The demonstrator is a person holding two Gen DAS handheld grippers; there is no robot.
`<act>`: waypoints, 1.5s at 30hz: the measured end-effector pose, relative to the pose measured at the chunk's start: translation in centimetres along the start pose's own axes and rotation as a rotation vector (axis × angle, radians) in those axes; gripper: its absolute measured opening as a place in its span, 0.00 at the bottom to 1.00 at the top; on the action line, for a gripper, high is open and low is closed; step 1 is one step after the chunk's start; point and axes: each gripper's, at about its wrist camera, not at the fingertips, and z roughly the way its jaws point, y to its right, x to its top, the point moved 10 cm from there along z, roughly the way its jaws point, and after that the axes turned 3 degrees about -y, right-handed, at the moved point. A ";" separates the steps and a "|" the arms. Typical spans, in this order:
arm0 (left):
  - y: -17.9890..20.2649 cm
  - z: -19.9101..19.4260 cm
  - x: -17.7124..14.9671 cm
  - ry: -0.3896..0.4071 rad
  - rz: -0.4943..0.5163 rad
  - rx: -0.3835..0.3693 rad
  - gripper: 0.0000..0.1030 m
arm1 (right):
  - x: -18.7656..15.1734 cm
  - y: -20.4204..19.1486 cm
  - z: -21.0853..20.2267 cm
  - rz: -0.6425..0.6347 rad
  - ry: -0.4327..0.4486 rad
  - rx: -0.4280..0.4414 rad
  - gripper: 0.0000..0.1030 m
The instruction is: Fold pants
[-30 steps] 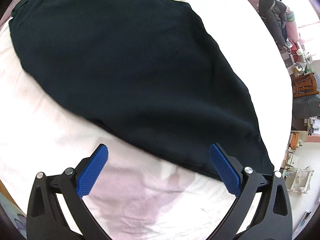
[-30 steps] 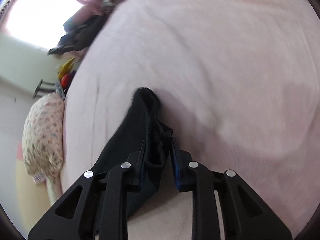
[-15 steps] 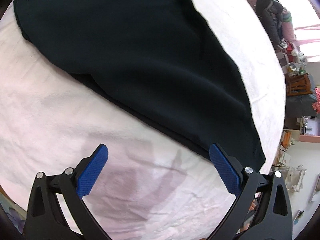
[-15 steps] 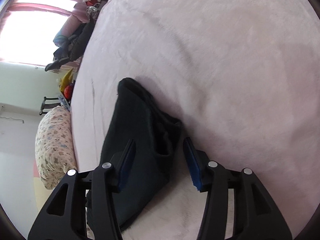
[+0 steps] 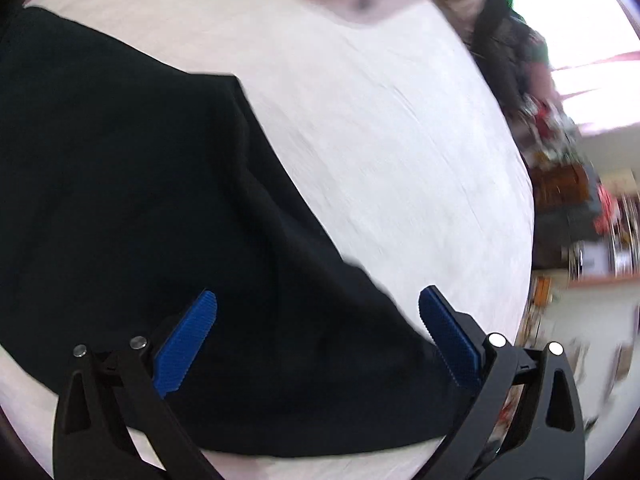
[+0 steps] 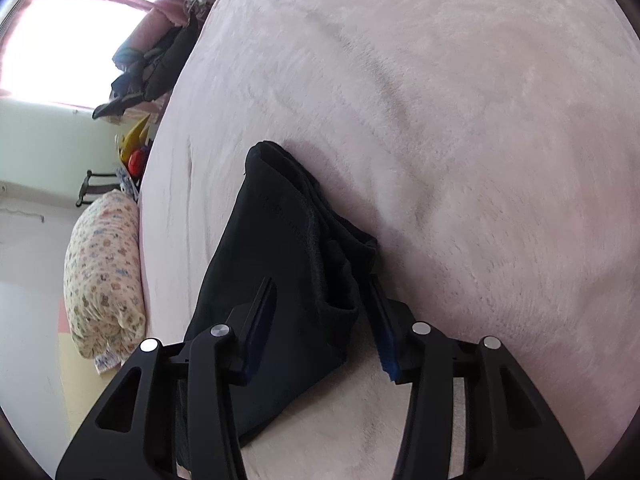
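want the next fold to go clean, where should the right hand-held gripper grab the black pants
Probably the bunched edge of the black pants that stands up between the open right hand-held gripper fingers. Come straight along the pink blanket from the near side: the raised ridge gives both pads cloth to close on, while the flat part alongside offers none.

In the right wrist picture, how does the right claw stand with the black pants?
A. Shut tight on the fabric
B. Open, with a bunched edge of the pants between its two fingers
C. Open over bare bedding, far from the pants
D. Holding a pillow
B: the right claw is open, and a bunched edge of the black pants sits between its spread fingers.
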 end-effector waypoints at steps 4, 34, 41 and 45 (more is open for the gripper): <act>0.2 0.6 3.2 -0.010 -0.079 -0.011 0.97 | -0.3 0.0 0.1 -0.035 -0.009 -0.008 0.47; -1.1 6.4 8.1 -0.093 -0.030 0.466 0.34 | -0.1 0.0 0.3 -0.083 -0.007 -0.078 0.52; 8.0 2.4 4.3 -0.002 0.310 0.310 0.89 | -0.1 -0.1 0.3 -0.054 -0.008 -0.062 0.52; 7.4 7.0 0.4 -0.197 0.243 0.302 0.63 | -0.2 0.0 0.3 -0.030 0.004 -0.057 0.52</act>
